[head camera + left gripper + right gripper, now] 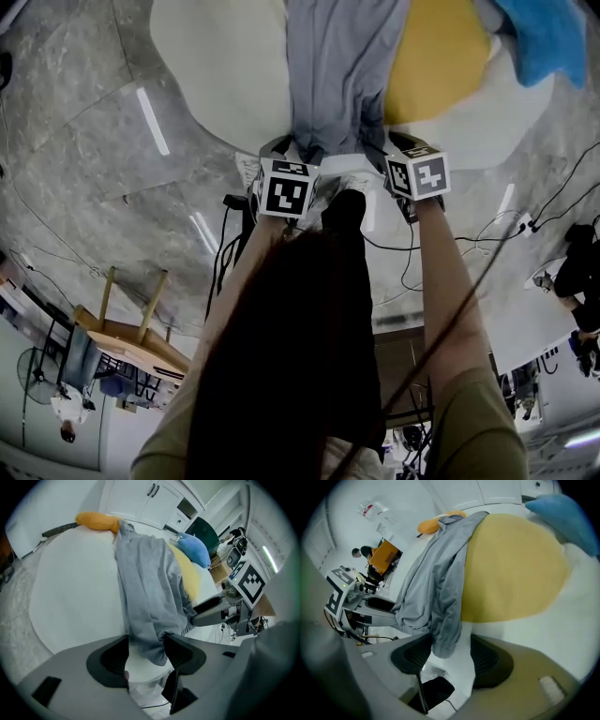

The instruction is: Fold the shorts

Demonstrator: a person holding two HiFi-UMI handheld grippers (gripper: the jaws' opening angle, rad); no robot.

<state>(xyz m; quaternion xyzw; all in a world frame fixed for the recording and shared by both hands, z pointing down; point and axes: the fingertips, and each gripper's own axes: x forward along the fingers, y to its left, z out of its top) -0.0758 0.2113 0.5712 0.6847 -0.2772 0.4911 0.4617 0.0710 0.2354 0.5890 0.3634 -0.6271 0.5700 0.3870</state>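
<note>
Your head view shows the left tool [289,152] and right tool [398,142] at the near hem of grey shorts [337,66] on the white desk [216,66]. Only the left gripper view shows its jaws apart, hem between. The right gripper view shows jaws apart around the hem, with a yellow cloth [511,564] beside it.

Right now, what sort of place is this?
Likely a lab or workshop room: loose cables across the stone floor, a cluttered equipment bench, white cabinets behind the round table.
</note>
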